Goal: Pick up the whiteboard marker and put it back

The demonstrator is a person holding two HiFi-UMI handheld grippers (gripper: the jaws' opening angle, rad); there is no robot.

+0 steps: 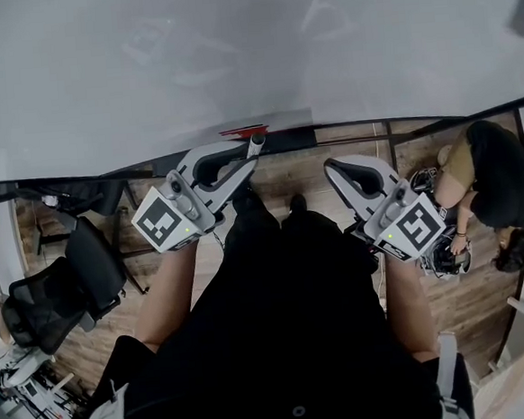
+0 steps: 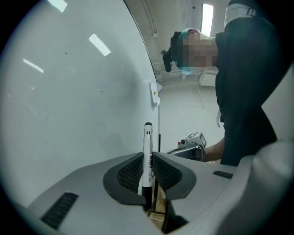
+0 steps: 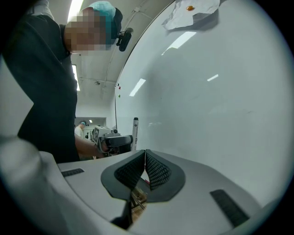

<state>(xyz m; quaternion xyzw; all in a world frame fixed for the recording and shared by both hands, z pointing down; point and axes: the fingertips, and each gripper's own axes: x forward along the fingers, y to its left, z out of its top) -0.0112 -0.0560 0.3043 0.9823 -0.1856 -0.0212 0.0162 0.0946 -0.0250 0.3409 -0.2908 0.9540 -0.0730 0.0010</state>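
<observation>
The whiteboard marker [image 2: 148,151], white with black ends, stands upright between the jaws of my left gripper [image 2: 148,159], which is shut on its lower half. In the head view the left gripper [image 1: 254,149] reaches toward the lower edge of the whiteboard [image 1: 250,51], with the marker [image 1: 257,140] at its tip. My right gripper [image 3: 145,154] is shut with nothing between its pads; it hangs beside the board [image 3: 206,92]. From the right gripper view the marker [image 3: 135,132] shows further left, close to the board. In the head view the right gripper [image 1: 330,166] is held lower than the left.
A red strip [image 1: 243,130] lies along the board's lower edge. A paper note [image 3: 190,11] is stuck on the board. A black office chair [image 1: 69,282] stands at the left. Another person [image 1: 488,186] crouches at the right on the wooden floor.
</observation>
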